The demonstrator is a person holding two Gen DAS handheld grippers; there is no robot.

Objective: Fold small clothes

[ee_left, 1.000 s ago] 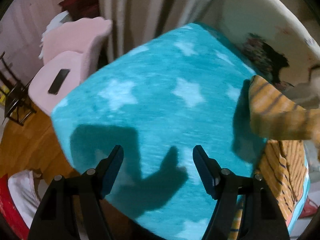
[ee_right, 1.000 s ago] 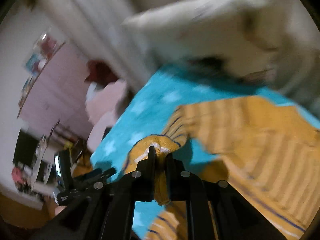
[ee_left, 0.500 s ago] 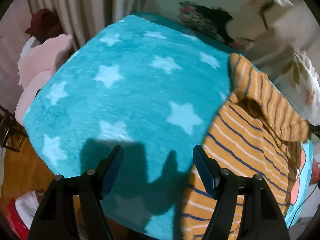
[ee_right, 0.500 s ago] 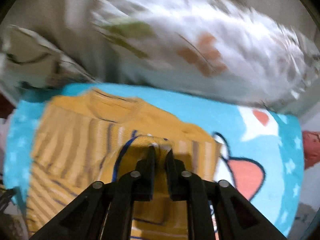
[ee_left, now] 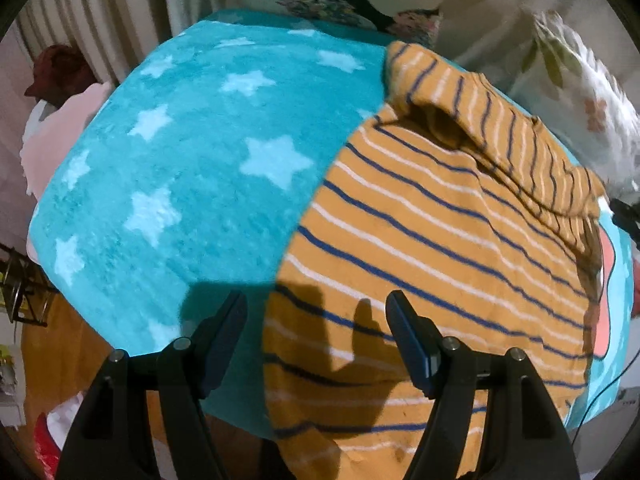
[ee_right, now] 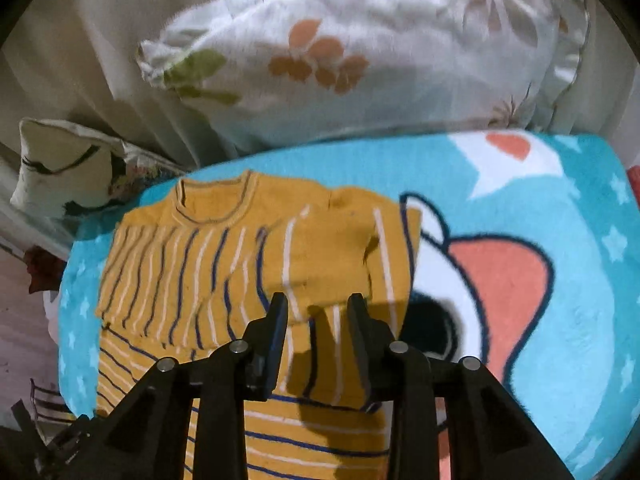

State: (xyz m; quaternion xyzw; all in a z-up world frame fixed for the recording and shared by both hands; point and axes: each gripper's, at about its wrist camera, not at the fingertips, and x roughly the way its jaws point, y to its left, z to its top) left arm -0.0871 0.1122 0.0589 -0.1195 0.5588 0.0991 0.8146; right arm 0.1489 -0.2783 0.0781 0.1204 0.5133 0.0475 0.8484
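A small mustard-yellow sweater with navy and white stripes (ee_left: 432,240) lies on a turquoise star-pattern blanket (ee_left: 180,152). In the right wrist view the sweater (ee_right: 224,264) has both sleeves folded across its chest, collar at the far end. My right gripper (ee_right: 316,308) is open and empty just above the folded sleeve. My left gripper (ee_left: 316,312) is open and empty, hovering over the sweater's hem edge near the blanket's corner.
White floral pillows (ee_right: 360,52) and a beige curtain (ee_right: 80,40) stand behind the bed. The blanket shows a cartoon print (ee_right: 500,280) right of the sweater. A pink chair (ee_left: 60,128) and wooden floor (ee_left: 52,352) lie beyond the bed's left edge.
My right gripper carried the sleeve across the sweater, let go of it and opened. My left gripper swung right, from over bare blanket to over the sweater's hem.
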